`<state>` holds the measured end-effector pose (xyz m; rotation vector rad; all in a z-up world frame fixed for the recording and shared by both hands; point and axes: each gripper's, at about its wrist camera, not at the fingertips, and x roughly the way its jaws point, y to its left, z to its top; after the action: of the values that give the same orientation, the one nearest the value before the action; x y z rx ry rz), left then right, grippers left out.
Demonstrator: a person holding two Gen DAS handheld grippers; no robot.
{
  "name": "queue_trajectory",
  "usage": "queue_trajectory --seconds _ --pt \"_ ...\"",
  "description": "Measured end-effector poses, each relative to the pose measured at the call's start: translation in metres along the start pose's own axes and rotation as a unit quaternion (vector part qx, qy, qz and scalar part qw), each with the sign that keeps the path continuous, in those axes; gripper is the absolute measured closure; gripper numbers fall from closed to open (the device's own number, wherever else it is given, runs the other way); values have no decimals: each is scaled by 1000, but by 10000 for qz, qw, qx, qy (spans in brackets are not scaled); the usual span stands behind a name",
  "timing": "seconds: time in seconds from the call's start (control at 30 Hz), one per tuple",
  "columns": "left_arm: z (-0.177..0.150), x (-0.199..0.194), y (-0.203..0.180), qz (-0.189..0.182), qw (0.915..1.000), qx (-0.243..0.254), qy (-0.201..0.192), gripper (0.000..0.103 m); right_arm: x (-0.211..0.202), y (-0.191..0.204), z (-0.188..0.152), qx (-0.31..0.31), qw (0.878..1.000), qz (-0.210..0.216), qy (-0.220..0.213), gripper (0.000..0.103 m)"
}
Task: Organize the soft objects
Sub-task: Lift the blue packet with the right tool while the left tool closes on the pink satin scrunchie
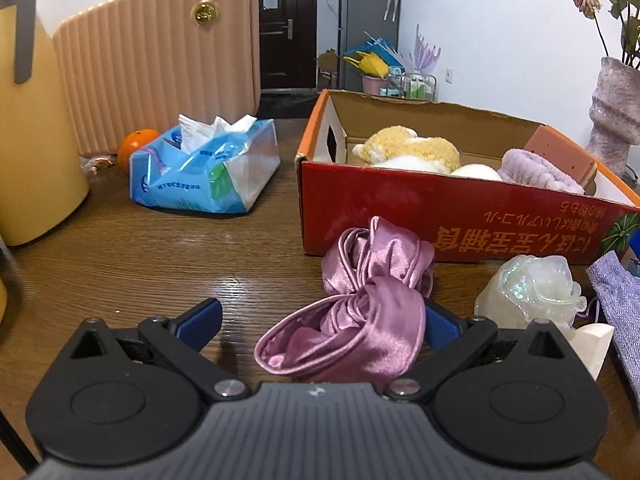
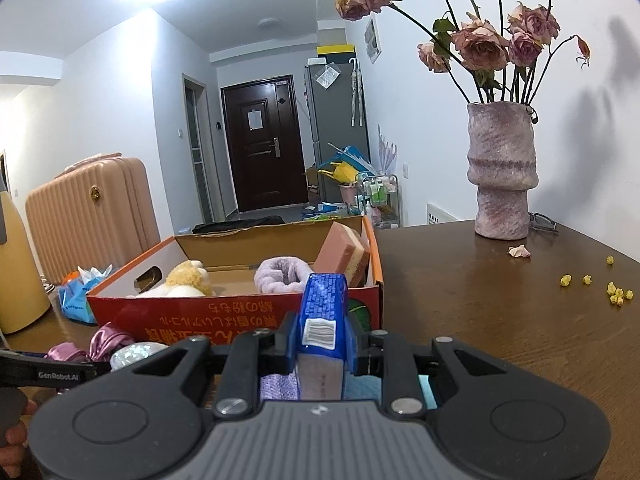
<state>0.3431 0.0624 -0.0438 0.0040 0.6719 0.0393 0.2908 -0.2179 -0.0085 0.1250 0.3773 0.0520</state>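
A pink satin cloth point(image 1: 352, 320) lies bunched on the wooden table in front of the red cardboard box point(image 1: 440, 200). My left gripper point(image 1: 320, 324) is open, its blue pads on either side of the cloth's near end and the left pad well clear of it. The box holds a yellow plush toy point(image 1: 412, 148), a fluffy lilac item point(image 1: 536, 168) and a pink sponge point(image 1: 560, 148). My right gripper point(image 2: 322, 344) is shut on a blue packet point(image 2: 324, 304) with a barcode, held upright just before the box point(image 2: 200, 316). An iridescent soft lump point(image 1: 528, 292) sits right of the cloth.
A blue tissue pack point(image 1: 204, 168), an orange point(image 1: 138, 142), a peach suitcase point(image 1: 160, 60) and a yellow jug point(image 1: 32, 140) stand at the left. A lilac pouch point(image 1: 620, 296) lies at the right. A vase of roses point(image 2: 502, 172), yellow crumbs point(image 2: 612, 292) and sunglasses point(image 2: 542, 222) occupy the right side.
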Motion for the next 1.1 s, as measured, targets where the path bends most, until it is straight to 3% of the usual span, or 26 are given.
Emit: queue_trajectory --seconds 0.87,0.97,1.1 --pt "-1 7 -2 -51 9997 80 204 0 3 0 -1 -22 10000 -5 38 80" --pt "-1 5 -3 -88 9998 89 153 8 3 0 -1 -23 10000 -3 37 80" --pt "-1 -1 -3 -208 9997 102 13 40 3 1 -2 -27 10000 5 42 80"
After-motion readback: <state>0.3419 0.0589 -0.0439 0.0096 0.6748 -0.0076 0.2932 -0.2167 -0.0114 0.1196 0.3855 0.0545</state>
